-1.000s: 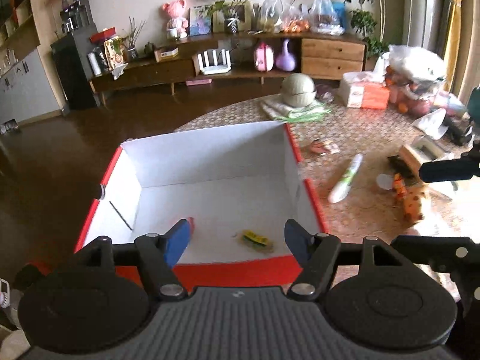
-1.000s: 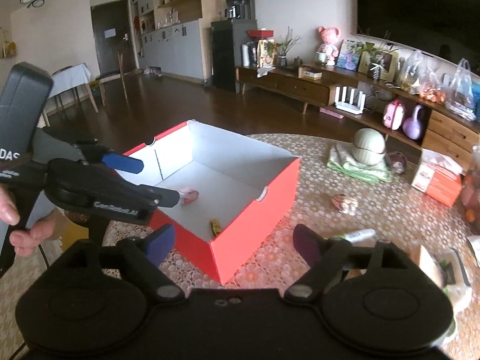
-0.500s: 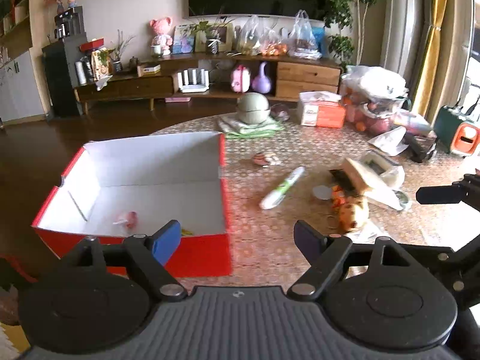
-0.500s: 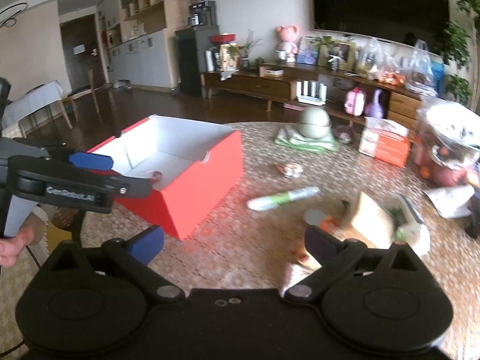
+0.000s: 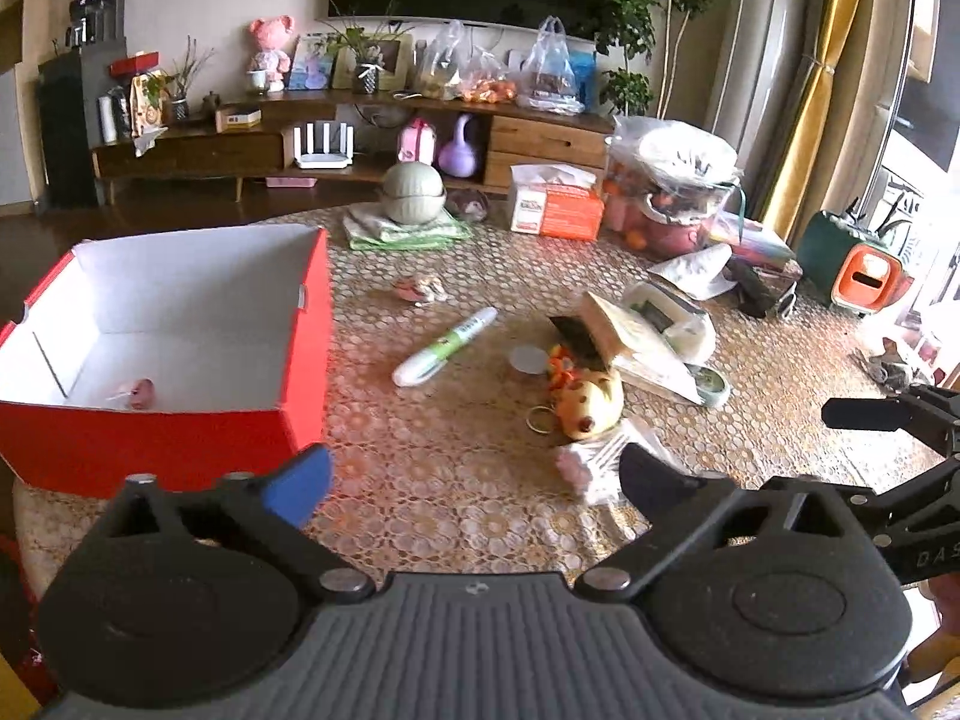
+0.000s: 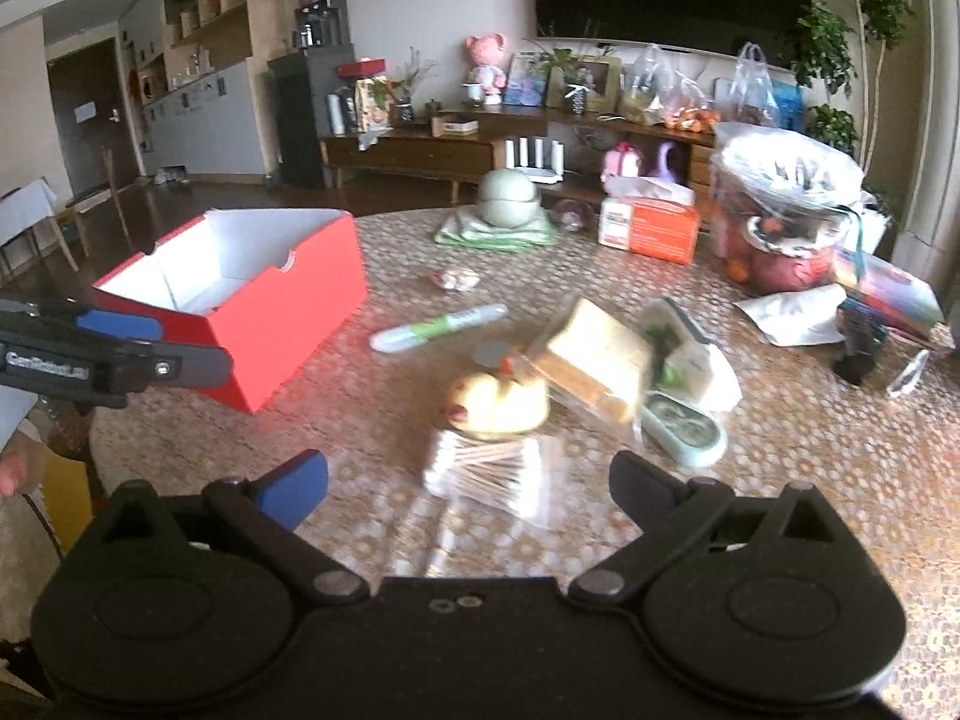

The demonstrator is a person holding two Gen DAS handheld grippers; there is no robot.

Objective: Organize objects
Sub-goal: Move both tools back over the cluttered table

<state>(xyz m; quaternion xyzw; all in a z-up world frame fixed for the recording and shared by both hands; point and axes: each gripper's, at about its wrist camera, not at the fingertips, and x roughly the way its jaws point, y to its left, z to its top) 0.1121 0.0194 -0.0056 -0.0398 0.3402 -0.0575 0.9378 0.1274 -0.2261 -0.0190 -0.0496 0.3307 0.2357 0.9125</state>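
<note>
Here, round table (image 5: 780, 372) with patterned cover fills both views, ahead of and under both sets of fingers. Red box (image 5: 180, 444), white inside, open top, sits ahead-left of the left gripper (image 5: 474, 474); near red wall is just past the blue left fingertip. In the right wrist view the box (image 6: 288, 312) is far left of the right gripper (image 6: 468, 480), well apart. Small pink item (image 5: 141, 390) lies on the box floor, near the front wall.

Orange tissue box (image 5: 555, 210) far ahead, near the table's back edge. Green round bowl (image 5: 414, 192) on a folded green cloth, far ahead, left of the tissue box.

Clutter pile ahead of the right gripper: yellow plush toy (image 6: 498, 402) straight ahead between the finger lines, tan book-like block (image 6: 594, 354) touching it ahead-right, pale green tin (image 6: 684, 426) just ahead of the right fingertip. Clear pack of cotton swabs (image 6: 486, 468) lies closest, just ahead, between the fingertips but not gripped; blurred. White-green tube (image 5: 444, 348) lies ahead of the left gripper, between box and plush, touching neither.

Left gripper: fingers wide apart, holding nothing. Right gripper: fingers wide apart, holding nothing. Each gripper pokes into the other's view edge.
</note>
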